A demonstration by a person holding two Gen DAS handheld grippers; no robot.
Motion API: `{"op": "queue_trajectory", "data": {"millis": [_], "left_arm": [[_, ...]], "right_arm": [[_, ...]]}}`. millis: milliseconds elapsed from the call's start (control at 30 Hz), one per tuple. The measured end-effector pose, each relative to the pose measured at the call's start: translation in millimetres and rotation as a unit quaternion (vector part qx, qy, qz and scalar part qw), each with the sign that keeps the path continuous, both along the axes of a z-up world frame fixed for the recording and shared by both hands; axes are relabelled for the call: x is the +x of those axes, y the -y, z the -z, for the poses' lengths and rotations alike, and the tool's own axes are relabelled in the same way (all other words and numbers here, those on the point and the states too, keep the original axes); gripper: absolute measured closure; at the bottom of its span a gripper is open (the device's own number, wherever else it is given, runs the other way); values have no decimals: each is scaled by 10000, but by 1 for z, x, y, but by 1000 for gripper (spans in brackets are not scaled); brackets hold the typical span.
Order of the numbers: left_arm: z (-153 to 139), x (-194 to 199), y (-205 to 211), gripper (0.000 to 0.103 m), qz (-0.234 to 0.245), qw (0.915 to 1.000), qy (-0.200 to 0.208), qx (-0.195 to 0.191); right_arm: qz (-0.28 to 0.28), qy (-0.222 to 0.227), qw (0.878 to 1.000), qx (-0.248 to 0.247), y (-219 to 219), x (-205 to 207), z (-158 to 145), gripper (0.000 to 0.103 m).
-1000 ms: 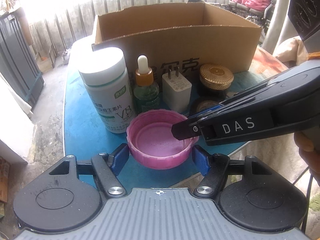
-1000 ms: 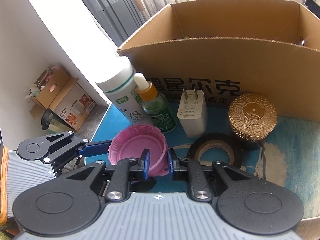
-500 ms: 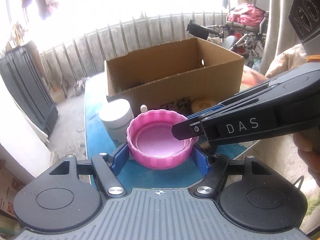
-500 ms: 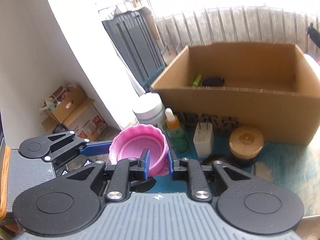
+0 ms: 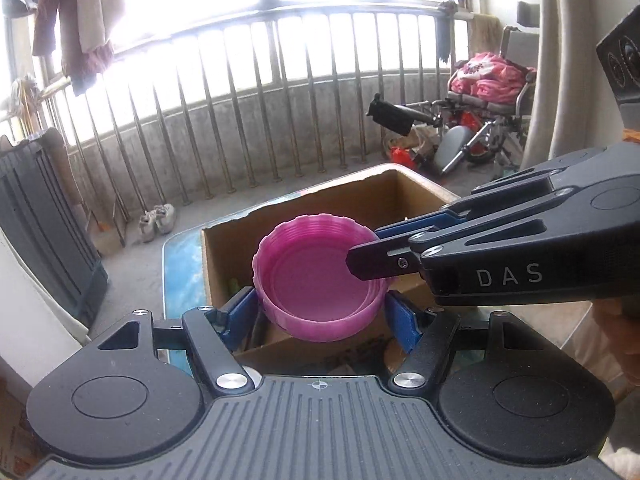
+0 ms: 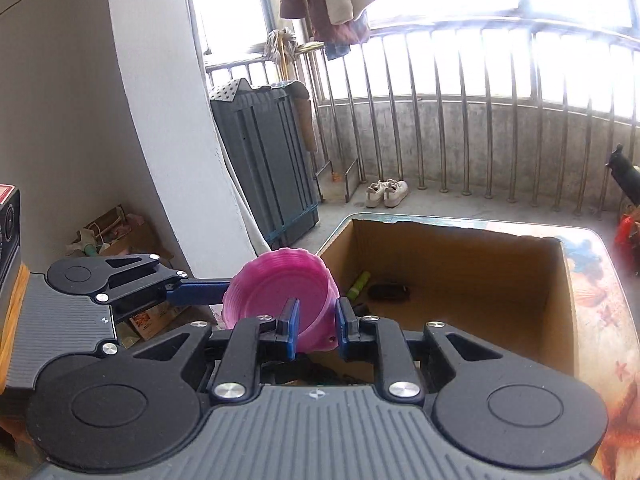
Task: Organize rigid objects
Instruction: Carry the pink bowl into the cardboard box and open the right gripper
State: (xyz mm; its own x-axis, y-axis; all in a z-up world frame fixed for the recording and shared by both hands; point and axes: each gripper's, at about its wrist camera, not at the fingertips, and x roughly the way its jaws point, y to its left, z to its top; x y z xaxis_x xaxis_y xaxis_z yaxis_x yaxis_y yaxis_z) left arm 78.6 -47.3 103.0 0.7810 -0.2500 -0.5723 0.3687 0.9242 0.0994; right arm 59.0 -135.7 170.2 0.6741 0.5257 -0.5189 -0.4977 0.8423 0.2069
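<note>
A pink ribbed plastic lid (image 5: 316, 276) is held in the air, open side up, by both grippers at once. My left gripper (image 5: 320, 312) is shut on its two sides. My right gripper (image 6: 316, 326) is shut on its rim wall, one finger inside and one outside; it also shows in the left wrist view (image 5: 368, 256). The lid (image 6: 276, 294) hangs over the near left corner of an open cardboard box (image 6: 560, 300). Inside the box lie a green tube (image 6: 358, 285) and a black object (image 6: 388, 291).
The box (image 5: 216, 264) stands on a blue patterned table (image 6: 600, 272). Behind are a balcony railing (image 5: 280, 112), shoes on the floor (image 6: 386, 192), a dark folded rack (image 6: 272, 160) and a wheelchair (image 5: 488, 120). The items on the table in front of the box are hidden.
Both grippers have risen with the pink lid from just above the table to above the box rim. The bottles, charger and jar have dropped out of sight.
</note>
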Motion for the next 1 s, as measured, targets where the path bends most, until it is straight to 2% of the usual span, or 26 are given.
{"op": "queue_trajectory", "data": {"millis": [100,233,333,467,600,767,867,1000], "left_arm": [[1,36,2,33,-31,9989,-458,-122],[14,84,-3,33,-145,9917,-1237,-319],[27,114,-3,33,-239,9853,-1669,-279],[49,142,3,33,-347,9753,-2183,-36],[68,160,9,33,-364,9663,-2521,368],[85,170,8,33,-368,9552,-2868,631],[86,170,10,32,-312,9551,-2826,836],[84,166,14,32,-271,9527,-2885,915]], "right_arm": [[-62,-316,9995,39,5,37,1,82],[-183,-1033,9944,115,12,93,15,82],[-259,-1571,9871,148,15,132,30,82],[-304,-2332,9718,169,14,179,59,82],[-391,-2962,9543,58,8,211,91,82],[-479,-3553,9335,-37,0,231,126,82],[-547,-3773,9244,-121,-6,236,141,82],[-605,-3965,9156,-292,-18,239,154,82]]}}
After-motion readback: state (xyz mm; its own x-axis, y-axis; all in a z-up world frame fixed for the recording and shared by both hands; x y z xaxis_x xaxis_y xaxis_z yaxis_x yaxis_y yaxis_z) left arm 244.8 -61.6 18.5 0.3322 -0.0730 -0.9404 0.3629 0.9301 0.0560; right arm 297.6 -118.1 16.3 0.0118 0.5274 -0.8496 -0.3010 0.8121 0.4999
